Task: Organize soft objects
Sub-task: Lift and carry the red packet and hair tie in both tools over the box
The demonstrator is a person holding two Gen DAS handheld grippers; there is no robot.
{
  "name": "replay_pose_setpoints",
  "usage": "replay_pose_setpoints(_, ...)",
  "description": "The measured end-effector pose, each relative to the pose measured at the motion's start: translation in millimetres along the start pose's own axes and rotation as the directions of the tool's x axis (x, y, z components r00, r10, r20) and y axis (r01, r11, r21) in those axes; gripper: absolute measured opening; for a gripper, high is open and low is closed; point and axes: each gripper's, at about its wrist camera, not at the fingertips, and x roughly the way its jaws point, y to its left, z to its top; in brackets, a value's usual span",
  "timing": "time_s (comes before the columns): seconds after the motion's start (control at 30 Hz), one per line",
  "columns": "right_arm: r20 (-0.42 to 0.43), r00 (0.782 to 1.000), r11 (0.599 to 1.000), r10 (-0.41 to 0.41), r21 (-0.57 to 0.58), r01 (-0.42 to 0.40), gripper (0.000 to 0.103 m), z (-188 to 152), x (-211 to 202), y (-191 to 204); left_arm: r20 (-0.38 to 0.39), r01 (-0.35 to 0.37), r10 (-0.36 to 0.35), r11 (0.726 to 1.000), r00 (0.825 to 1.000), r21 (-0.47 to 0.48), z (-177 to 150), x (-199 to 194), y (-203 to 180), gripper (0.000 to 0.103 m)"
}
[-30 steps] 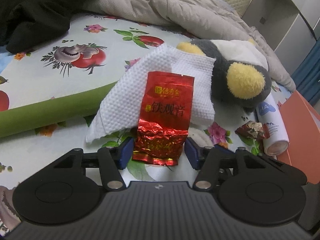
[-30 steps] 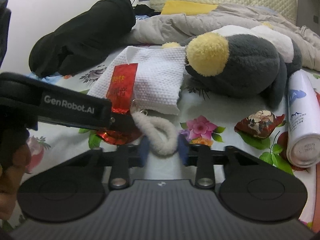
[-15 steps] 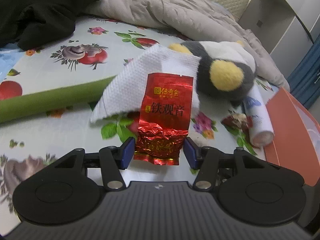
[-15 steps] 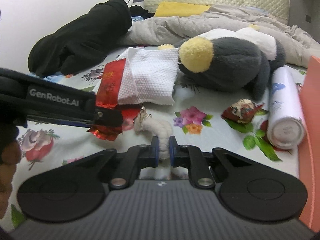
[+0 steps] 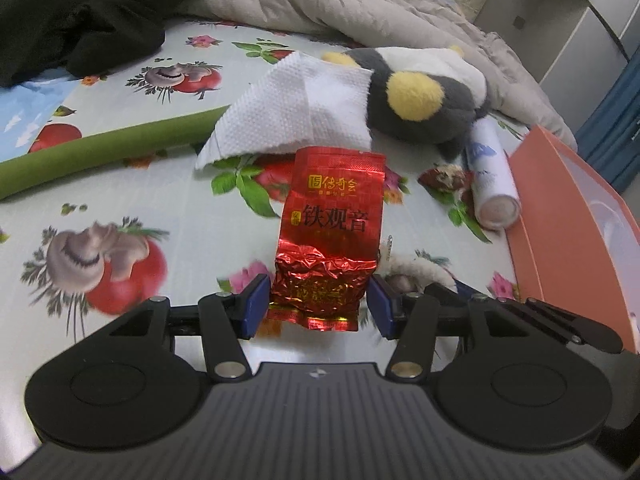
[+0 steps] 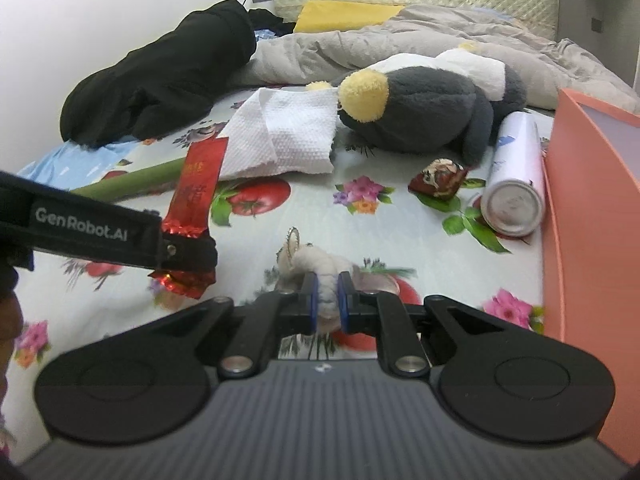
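Both claws have something now. Our right gripper (image 6: 325, 303) was wide open around the fuzzy keychain (image 6: 320, 270) a second ago; now its jaws are pinched tight on it, bottom centre of the right view, and it looks lifted off the sheet (image 6: 120, 320), though we can't be sure. Our left gripper (image 5: 318, 306) is clamped on the red packet (image 5: 330, 232), centre frame, and it has pulled back from the tissue (image 5: 296, 108) and the penguin plush (image 5: 420, 96), which now sit higher up and smaller. So we'd say both picks are done and next is the drop, probably the orange box (image 6: 592, 216) at the right edge. Packet is crinkly foil, might slip.
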Motion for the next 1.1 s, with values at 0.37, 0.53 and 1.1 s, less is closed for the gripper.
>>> replay_pose_setpoints(0.37, -0.088, 0.996, 1.000, -0.004, -0.007, 0.003, 0.016, -38, -42, 5, -0.071, 0.021, -0.022, 1.000, 0.997, -0.021, -48, -28, 1, 0.059)
replay_pose_setpoints(0.53, -0.136, 0.990, 1.000, 0.022, 0.013, -0.021, 0.042, -50, -54, 8, -0.091, 0.032, -0.035, 0.999, 0.995, -0.039, -66, -34, 6, 0.059)
replay_pose_setpoints(1.1, -0.135, 0.990, 0.997, 0.029, -0.060, -0.038, 0.050, -34, -28, 12, -0.085, 0.033, -0.039, 0.997, 0.996, -0.067, -76, -38, 14, 0.059)
